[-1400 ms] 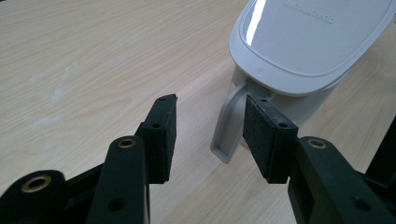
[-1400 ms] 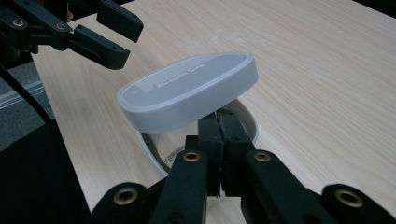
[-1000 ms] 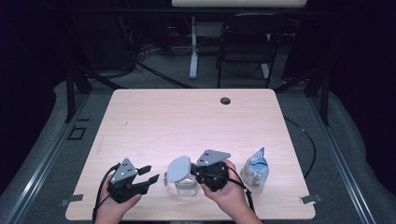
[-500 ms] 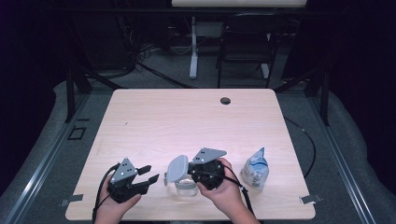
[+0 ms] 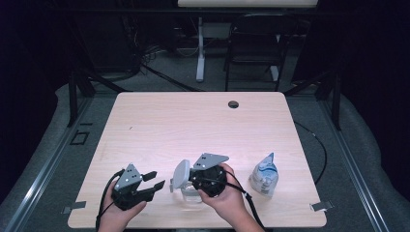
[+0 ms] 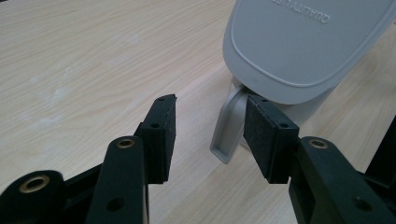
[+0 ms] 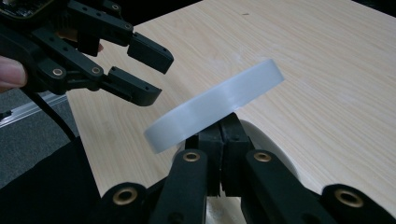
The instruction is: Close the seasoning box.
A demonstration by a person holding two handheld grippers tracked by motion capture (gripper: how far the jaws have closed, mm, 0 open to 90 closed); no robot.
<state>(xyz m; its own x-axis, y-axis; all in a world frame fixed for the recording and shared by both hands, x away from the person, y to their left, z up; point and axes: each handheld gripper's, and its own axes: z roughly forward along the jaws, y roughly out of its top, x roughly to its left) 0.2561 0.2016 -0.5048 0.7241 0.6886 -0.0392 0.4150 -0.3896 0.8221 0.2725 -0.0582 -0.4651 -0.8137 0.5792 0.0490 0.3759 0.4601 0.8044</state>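
Near the table's [image 5: 145,125] front edge, with bare wood stretching beyond, the jar [image 5: 192,194] stands just left of a bottle [image 5: 264,176]; the right gripper [image 7: 223,135] is clamped on its raised lid [image 7: 215,105], while the left gripper view shows the left gripper [image 6: 210,130] gaping, one pad [image 6: 268,135] beside the lid's tab.
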